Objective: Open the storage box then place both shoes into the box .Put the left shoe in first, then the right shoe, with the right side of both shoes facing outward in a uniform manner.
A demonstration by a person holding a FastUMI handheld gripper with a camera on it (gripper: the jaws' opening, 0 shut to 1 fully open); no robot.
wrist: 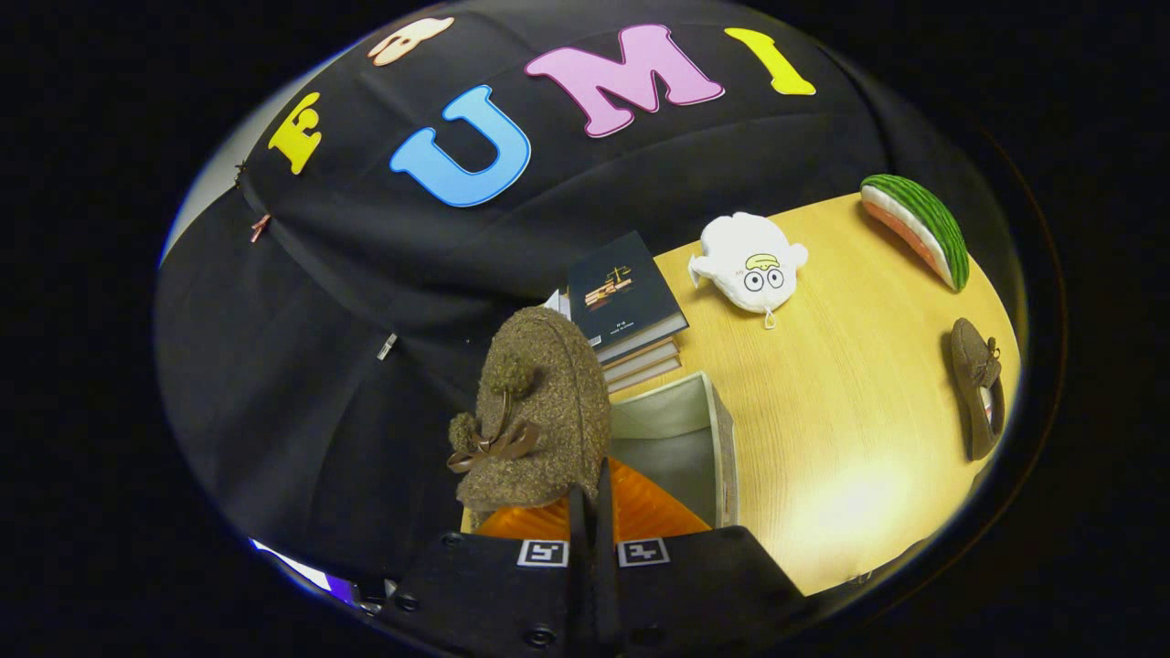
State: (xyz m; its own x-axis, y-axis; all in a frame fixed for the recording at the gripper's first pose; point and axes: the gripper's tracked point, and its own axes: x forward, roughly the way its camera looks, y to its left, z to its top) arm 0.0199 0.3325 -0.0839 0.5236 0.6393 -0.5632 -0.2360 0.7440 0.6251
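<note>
One big wooden table (850,439) is being backed by the black cloth wall (347,302). The open storage box (681,439) is being kept beside a book stack (626,306). One fuzzy brown shoe (535,411) is being pinched tight in the gripper (592,512) over the box; the other shoe (978,388) is being left well apart, near a plush toy (749,260) and a watermelon slice (919,228).

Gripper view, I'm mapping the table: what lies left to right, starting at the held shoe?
Held shoe in the closed gripper → stack of books → white plush toy → watermelon slice toy → second shoe.
</note>
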